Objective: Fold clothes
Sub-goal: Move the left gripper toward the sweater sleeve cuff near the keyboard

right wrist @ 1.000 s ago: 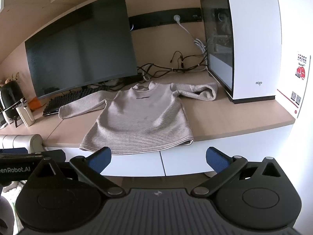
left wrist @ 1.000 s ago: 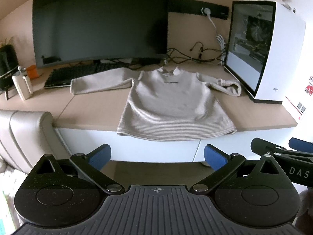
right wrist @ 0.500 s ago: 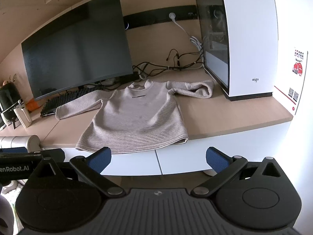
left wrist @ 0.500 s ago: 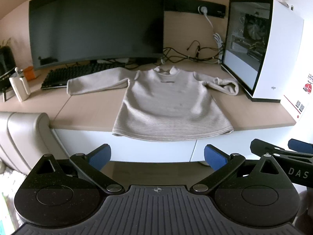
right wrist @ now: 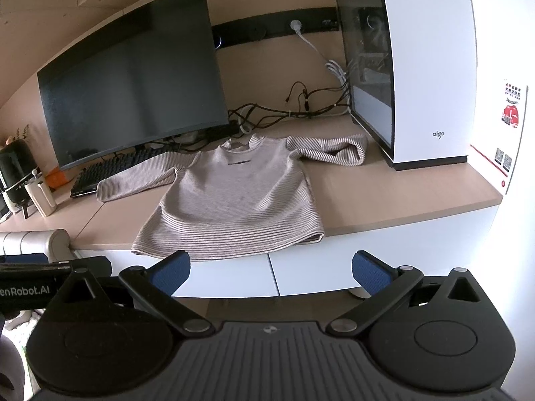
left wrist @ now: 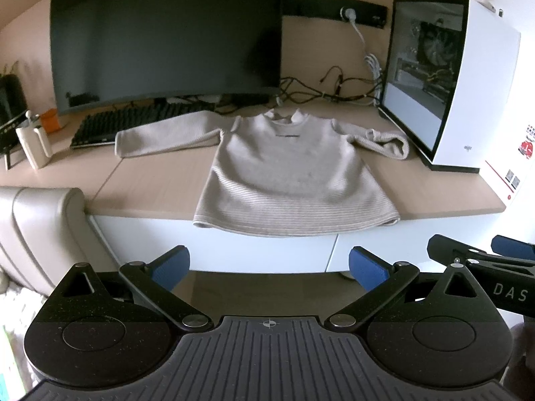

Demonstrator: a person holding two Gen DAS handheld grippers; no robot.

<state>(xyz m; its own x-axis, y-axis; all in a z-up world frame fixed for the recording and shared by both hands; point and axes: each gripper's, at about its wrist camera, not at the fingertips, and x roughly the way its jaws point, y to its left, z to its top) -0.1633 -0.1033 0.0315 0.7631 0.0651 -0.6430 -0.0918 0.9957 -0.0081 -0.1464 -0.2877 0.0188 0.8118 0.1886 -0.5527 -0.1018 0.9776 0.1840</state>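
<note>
A beige striped sweater (left wrist: 294, 173) lies flat, front up, on the wooden desk (left wrist: 150, 183), its hem hanging slightly over the front edge. Its left sleeve stretches toward the keyboard; its right sleeve is doubled back near the PC case. It also shows in the right wrist view (right wrist: 234, 197). My left gripper (left wrist: 269, 264) is open and empty, held in front of and below the desk edge, apart from the sweater. My right gripper (right wrist: 271, 267) is open and empty, at a similar distance. Each gripper shows at the edge of the other's view.
A large dark monitor (left wrist: 167, 40) and black keyboard (left wrist: 133, 123) stand behind the sweater. A white PC case (left wrist: 451, 80) stands at the right with cables (left wrist: 327, 90) behind. A white bottle (left wrist: 33, 143) is at far left. A beige chair back (left wrist: 36, 234) is at lower left.
Both grippers have drifted slightly, so the sweater sits a little lower and further left in the views. Both stay open; the sweater has not moved.
</note>
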